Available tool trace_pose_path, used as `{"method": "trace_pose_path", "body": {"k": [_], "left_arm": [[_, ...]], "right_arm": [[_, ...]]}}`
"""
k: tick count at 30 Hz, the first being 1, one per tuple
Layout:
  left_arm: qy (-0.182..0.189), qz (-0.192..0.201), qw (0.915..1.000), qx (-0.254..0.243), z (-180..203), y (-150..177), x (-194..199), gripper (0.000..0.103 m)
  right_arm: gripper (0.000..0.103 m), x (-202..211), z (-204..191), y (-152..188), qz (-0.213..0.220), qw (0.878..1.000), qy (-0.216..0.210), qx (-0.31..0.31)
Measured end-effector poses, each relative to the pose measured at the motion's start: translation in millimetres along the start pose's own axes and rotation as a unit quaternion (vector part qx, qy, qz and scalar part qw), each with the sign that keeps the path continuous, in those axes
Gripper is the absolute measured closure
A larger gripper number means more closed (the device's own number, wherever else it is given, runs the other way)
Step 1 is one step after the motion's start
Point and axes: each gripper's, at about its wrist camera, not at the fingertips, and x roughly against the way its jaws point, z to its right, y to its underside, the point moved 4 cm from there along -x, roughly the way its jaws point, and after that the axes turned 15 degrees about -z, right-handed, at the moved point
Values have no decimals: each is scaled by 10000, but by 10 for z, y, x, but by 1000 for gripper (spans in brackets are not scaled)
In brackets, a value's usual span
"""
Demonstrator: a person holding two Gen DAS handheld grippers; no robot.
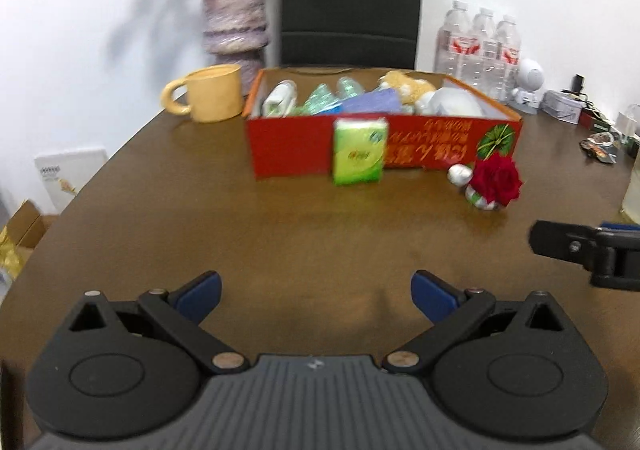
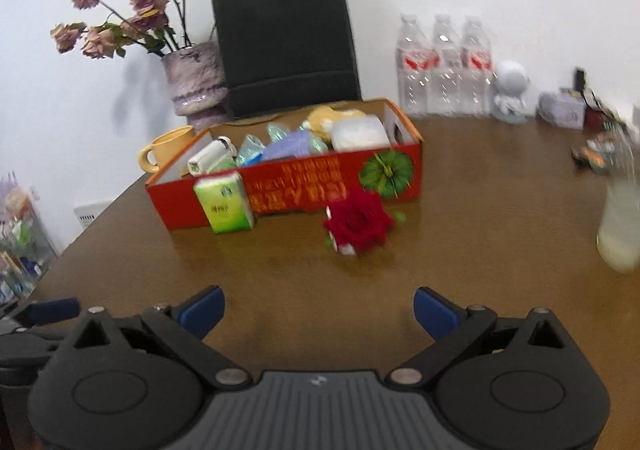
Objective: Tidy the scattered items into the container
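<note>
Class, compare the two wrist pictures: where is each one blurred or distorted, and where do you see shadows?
Left wrist view: motion blur smears the red box and green tissue pack, while the open left gripper stays sharp; the fisheye darkens the corners. Right wrist view: milder blur, worst on the pale glass at the right edge; the vase casts a soft shadow on the wall.

The table (image 1: 200,210) looks like brown wood with a smooth, softly glossy finish; the red box (image 1: 292,148) is printed cardboard, matt; the green tissue pack (image 1: 359,152) wears shiny plastic film; the water bottles (image 1: 480,46) are clear glossy plastic; the left gripper (image 1: 316,292) is matt black plastic with blue pads (image 1: 200,292); the vase (image 2: 196,78) looks rough and mottled.
</note>
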Motion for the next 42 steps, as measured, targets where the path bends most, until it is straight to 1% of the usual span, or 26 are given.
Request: {"method": "trace_pose_path", "body": {"k": [2,5,7,9,12,16,19,22,27,42], "left_arm": [[-23,40,10000,8,-48,111,10,0],[-41,33,9999,-111,-78,180,-16,0],[-111,-21,9998,-164,-74,192,-37,0],[-24,14,9998,-186,-57,206,-43,0],[104,-60,9999,-114,-42,231,-77,0],[86,-167,9998,-52,-55,249,-146,0],[36,-181,9998,-25,-61,240,-168,0],[-3,-142,9998,-124,-23,245,-179,0],[75,-154,9997,-146,-22,250,-182,0],[80,-159,9997,-159,-21,241,-187,0]], "right_arm": [[0,-86,11,128,-106,9997,180,93],[0,-195,-31,261,-161,9978,538,351],[0,-237,-64,293,-159,9971,604,424],[0,-267,-73,295,-195,9968,643,424],[0,-291,-60,300,-259,9965,702,384],[0,-317,-41,317,-330,9958,783,335],[0,-324,-35,324,-344,9956,802,334],[0,-332,-39,324,-348,9955,806,353],[0,-327,-41,325,-346,9955,805,355],[0,-329,-43,322,-344,9955,808,352]]}}
